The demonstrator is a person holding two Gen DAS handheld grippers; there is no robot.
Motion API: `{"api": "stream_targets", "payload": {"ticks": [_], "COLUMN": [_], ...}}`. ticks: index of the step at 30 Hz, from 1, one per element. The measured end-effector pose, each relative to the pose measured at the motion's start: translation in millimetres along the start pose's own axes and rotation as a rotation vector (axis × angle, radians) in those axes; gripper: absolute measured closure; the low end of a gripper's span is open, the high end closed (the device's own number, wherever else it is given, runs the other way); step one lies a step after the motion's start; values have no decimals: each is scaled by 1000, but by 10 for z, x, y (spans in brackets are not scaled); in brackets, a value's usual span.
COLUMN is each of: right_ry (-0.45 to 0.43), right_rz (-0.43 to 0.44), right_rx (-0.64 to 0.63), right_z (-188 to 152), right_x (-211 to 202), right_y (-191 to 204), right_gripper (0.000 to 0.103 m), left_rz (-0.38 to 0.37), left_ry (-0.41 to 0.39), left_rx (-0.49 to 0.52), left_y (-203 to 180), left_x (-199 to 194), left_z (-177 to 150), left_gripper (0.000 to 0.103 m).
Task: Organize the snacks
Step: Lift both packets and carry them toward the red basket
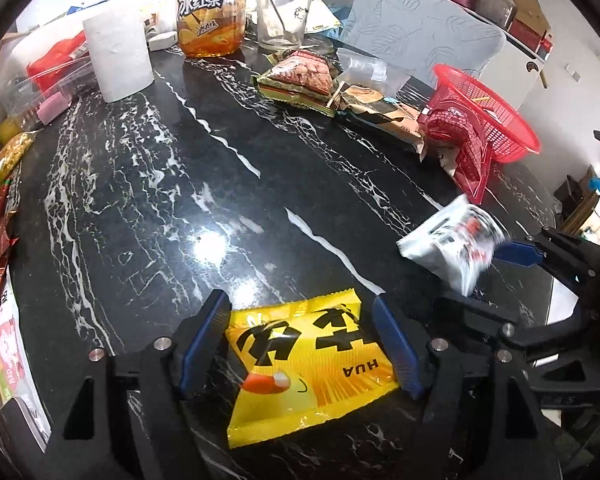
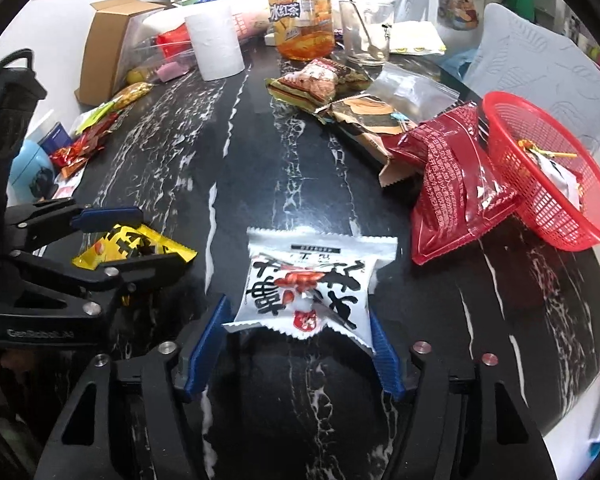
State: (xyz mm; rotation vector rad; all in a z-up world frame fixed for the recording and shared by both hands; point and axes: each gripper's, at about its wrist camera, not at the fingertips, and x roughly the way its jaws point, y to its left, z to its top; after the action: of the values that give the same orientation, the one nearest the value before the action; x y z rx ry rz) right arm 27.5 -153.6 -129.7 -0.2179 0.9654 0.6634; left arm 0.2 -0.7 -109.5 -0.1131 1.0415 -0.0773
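Note:
My left gripper (image 1: 300,340) is shut on a yellow snack packet (image 1: 306,364), which spans the gap between its blue fingers just above the black marble table (image 1: 160,200). It also shows in the right wrist view (image 2: 132,246). My right gripper (image 2: 300,344) is shut on a white snack packet (image 2: 308,284), held at its lower corners above the table. That packet shows blurred in the left wrist view (image 1: 456,240). A red mesh basket (image 2: 548,168) stands at the table's right edge with small wrappers inside.
A dark red packet (image 2: 448,192) leans against the basket. Brown and patterned snack packs (image 2: 316,84) lie mid-table. An iced tea bottle (image 2: 302,20), glass (image 2: 366,32) and paper roll (image 2: 216,44) stand at the back. Small packets (image 2: 88,144) lie at the left edge.

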Motion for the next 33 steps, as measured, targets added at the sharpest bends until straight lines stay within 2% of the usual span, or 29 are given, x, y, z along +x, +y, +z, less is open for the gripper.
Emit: {"api": "stream_targets", "payload": {"ticks": [3,4,5,7,10,15,19,23,24,26,27,28,29,31,32,33], "right_ry": [1,0,0,-3,-8,-12,-28,-35,-33,-39,-33,-28,-37,-38,-41,-43], "right_rz": [5,7,5,2,6,26,70,68,71,90,92,93,91,77,75,73], "right_rx": [8,10,11,16,28,52,81,73,70,69,73,76,73,56,51,44], "right_z": [-15,-21,-24,-30,-40,-45,-7,48,63,73,81,85,84,89,88,85], "right_x": [-1,-4,-4,-7,-18,-36,-90,-81,-58,-12,17,42,40,39,31,25], "right_y": [-7,-10,-10,-19,-42,-86,-135,-119,-117,-121,-125,-129,-130,-108,-103,-92], "right_gripper": [25,25,24,24,24,24,24,24,24,24,25,26,35,37,39,40], "left_rz": [6,13,24,55,81,11,18,-5,-10,-13,-3,-2,3,13,14,19], "left_ry": [-8,-8,-3,12,3,7,-10,-5,3,28,12,9,1,-4,-7,-12], "left_rx": [0,4,11,39,47,-21,-12,-14,-19,-34,-30,-27,-21,-17,-16,-13], "left_y": [7,2,-5,-35,-58,23,28,25,35,60,61,62,59,57,59,56], "left_x": [7,17,32,81,89,-23,-133,-127,-104,-45,-55,-59,-66,-67,-69,-75], "left_z": [-12,-14,-19,-35,-63,-57,-83,-101,-105,-114,-120,-124,-126,-128,-130,-128], "left_gripper": [29,25,14,5,4,4,4,4,5,13,17,24,30,30,36,36]}}
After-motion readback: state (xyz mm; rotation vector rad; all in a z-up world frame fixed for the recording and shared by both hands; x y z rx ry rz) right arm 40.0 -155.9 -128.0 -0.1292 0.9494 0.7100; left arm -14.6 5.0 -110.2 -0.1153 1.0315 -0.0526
